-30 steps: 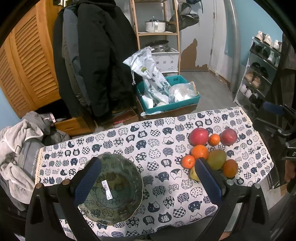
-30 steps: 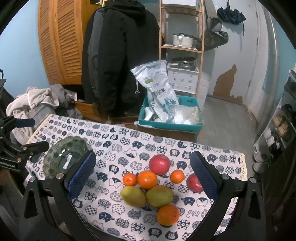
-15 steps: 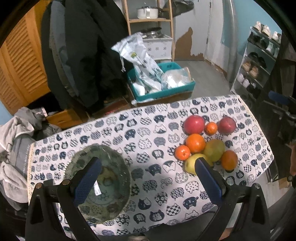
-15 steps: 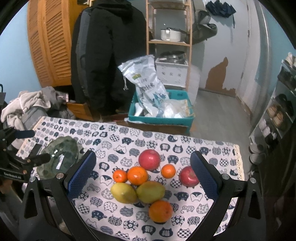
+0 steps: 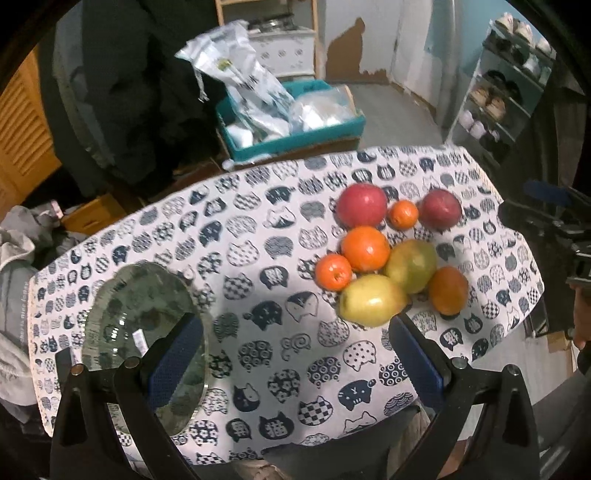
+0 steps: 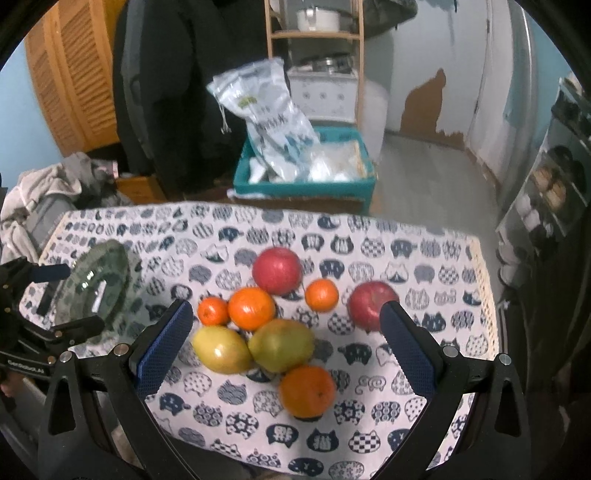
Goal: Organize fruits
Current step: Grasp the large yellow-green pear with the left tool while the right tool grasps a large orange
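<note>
A pile of fruit lies on the cat-print tablecloth (image 6: pixel 424 273): two red apples (image 6: pixel 277 271) (image 6: pixel 371 302), two mangoes (image 6: pixel 221 350) (image 6: pixel 280 345), two oranges (image 6: pixel 252 308) (image 6: pixel 307 391) and two small tangerines (image 6: pixel 322 294) (image 6: pixel 213 311). My right gripper (image 6: pixel 286 314) hovers open over the pile, holding nothing. A glass bowl (image 5: pixel 140 332) sits empty at the cloth's left end. My left gripper (image 5: pixel 291 332) is open above the cloth, its left finger over the bowl, its right finger near the yellow mango (image 5: pixel 371 301). The left gripper (image 6: pixel 48 295) also shows beside the bowl (image 6: pixel 98 280).
Behind the table a teal crate (image 6: pixel 303 184) holds plastic bags. Dark coats (image 6: pixel 177 74) hang at the back left, with a wooden shelf (image 6: pixel 314 33) beside them. Clothes (image 6: pixel 48 188) are heaped at the left and a shoe rack (image 5: pixel 509 85) stands at the right.
Both grippers have come lower and closer to the table, so the fruit and the bowl look larger. Both stay open and the fruit has not moved.
</note>
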### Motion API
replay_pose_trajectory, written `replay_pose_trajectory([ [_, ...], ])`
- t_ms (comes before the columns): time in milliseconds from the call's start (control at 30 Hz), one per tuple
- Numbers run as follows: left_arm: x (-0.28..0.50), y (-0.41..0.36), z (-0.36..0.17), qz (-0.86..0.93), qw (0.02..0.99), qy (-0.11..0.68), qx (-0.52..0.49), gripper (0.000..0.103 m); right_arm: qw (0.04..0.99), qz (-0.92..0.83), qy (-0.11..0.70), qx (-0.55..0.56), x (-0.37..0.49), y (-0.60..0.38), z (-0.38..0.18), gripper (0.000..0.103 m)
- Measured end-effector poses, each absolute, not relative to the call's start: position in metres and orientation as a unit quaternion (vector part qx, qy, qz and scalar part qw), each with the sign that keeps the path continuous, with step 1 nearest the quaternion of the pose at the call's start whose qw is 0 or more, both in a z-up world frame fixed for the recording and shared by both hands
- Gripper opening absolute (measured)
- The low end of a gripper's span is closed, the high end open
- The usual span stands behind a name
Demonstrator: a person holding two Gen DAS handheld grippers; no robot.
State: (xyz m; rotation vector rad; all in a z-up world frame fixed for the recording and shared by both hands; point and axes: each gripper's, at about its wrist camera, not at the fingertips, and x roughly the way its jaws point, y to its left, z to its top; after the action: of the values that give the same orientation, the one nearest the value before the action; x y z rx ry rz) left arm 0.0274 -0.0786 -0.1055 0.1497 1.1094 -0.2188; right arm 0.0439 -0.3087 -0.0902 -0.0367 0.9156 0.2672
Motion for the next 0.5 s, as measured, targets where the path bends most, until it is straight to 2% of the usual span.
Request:
replay_pose_trajectory([
  [500,0.039,-0.106,-0.157,-0.12,0.809,0.571,0.066,0.102,0.82,0.13,0.557,-0.038,0.054,-0.323,-0.196,0.097],
])
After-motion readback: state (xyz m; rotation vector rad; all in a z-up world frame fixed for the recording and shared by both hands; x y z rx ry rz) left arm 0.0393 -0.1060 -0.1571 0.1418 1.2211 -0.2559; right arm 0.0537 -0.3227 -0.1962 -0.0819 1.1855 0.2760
